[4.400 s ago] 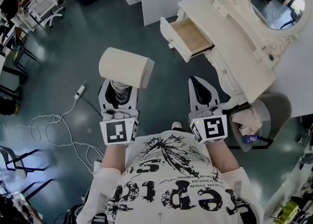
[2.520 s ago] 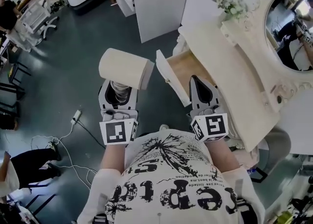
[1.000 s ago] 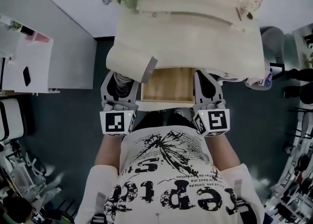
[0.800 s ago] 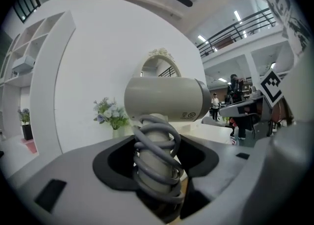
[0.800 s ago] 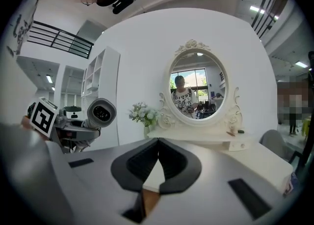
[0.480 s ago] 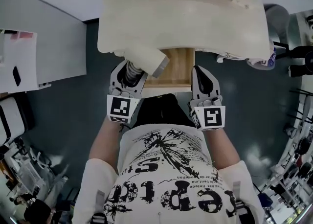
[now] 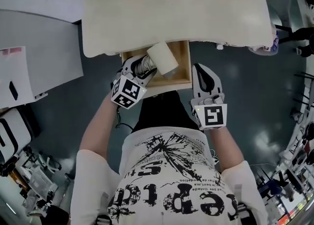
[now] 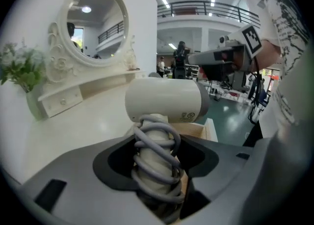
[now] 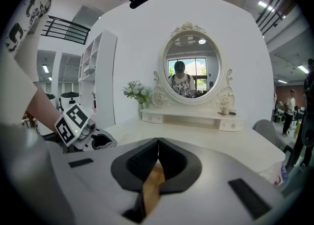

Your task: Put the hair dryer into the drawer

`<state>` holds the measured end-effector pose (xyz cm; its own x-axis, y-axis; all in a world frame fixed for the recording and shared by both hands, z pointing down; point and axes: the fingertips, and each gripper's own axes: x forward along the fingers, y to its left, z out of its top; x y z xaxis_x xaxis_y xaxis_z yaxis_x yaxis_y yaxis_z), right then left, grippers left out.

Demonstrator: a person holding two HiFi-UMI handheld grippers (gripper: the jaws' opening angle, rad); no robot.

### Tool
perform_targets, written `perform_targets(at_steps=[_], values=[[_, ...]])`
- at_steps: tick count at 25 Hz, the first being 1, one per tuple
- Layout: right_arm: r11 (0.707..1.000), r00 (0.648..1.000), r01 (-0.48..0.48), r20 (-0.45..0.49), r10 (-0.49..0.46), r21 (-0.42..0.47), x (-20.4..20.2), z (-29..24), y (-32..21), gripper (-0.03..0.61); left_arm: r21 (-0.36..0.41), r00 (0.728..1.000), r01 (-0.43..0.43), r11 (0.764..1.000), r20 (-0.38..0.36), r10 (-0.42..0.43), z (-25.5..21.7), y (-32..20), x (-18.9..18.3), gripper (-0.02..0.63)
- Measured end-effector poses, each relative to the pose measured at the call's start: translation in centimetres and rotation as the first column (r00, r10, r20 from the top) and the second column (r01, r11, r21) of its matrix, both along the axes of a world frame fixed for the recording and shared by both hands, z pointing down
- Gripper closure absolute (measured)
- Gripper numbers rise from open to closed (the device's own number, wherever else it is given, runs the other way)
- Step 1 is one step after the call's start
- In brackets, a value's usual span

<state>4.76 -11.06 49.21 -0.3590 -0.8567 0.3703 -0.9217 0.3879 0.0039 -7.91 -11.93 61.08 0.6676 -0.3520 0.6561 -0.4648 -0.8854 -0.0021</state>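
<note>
Open wooden drawer (image 7: 183, 73) under the front edge of the cream bench (image 7: 176, 17), bare wood along its right side, your left claw (image 7: 141, 69) pinching the cream hair dryer (image 7: 163, 58) by its cord-wrapped handle (image 8: 156, 162) above the drawer, your right claw (image 7: 202, 70) pressed together, empty, at its right front corner.

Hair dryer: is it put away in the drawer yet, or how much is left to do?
Nearly. The drawer stands open under the dressing table edge. The left gripper is clamped on the hair dryer by its cord-wrapped handle, holding its body over the drawer's left part. The right gripper is shut, empty, by the drawer's right front corner. Left: lower it in and let go.
</note>
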Motion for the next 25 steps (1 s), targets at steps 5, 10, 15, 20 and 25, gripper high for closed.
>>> perform_targets(at_steps=[5,10,15,20,25], values=[[0.999,0.999,-0.035,0.005,0.036,-0.013,1.0,0.9,-1.1,0.561,-0.121,0.965,-0.209,0.970,0.134,0.224,5.0,0.7,1.9,0.357],[0.998,0.999,-0.048,0.012,0.049,-0.045,1.1,2.2,-1.4,0.561,-0.211,0.911,-0.302,0.930,0.225,0.347,9.4,1.3,3.1,0.357],[0.995,0.997,-0.074,0.015,0.075,-0.073,2.0,3.5,-1.7,0.561,-0.296,0.861,-0.341,0.892,0.282,0.423,13.3,2.1,4.0,0.357],[0.989,0.993,-0.112,0.024,0.115,-0.099,3.3,4.5,-1.8,0.561,-0.342,0.832,-0.363,0.867,0.299,0.467,15.3,2.8,4.6,0.357],[0.987,0.993,-0.111,0.024,0.114,-0.114,3.8,4.9,-1.6,0.561,-0.369,0.799,-0.383,0.847,0.329,0.504,16.5,3.3,4.8,0.356]])
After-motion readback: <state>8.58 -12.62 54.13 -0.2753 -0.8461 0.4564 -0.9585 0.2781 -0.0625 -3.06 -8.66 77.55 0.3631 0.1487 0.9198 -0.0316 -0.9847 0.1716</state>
